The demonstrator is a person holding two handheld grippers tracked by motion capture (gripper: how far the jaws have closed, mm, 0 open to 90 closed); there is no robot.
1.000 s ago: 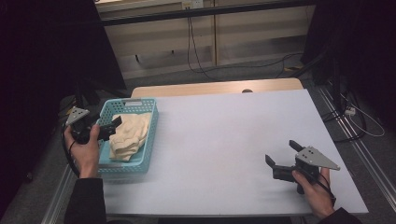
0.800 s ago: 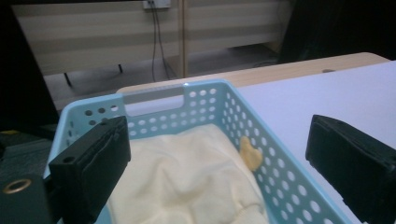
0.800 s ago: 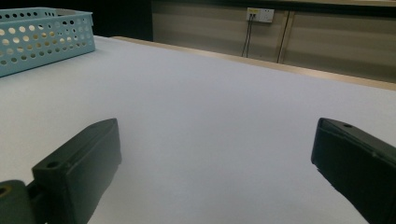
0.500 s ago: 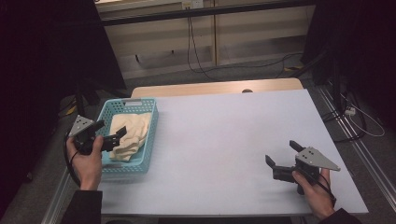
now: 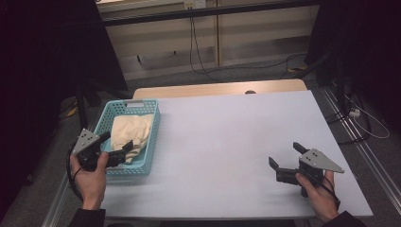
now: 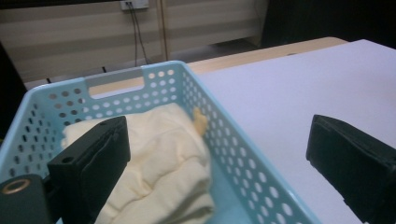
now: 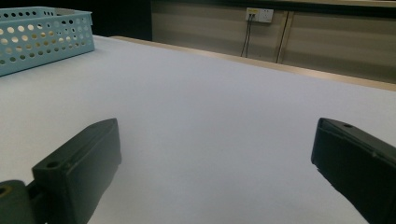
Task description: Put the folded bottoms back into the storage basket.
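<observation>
Both jaws of left gripper (image 5: 124, 150) have retreated to basket (image 5: 146, 156) corner.

White tabletop (image 5: 227, 142) here, wooden strip along its far edge; the pale blue basket (image 5: 149, 137) sits at its left side, and right of the basket lies bare surface.

**Background, rel. to surface**

White surface (image 5: 227, 142) w/ wooden strip (image 5: 217, 90) along far edge. Beyond it: beige wall panels (image 5: 265, 33), wall socket (image 5: 195, 4) w/ black cables (image 5: 236, 66) trailing to floor. Dark either side.
</observation>
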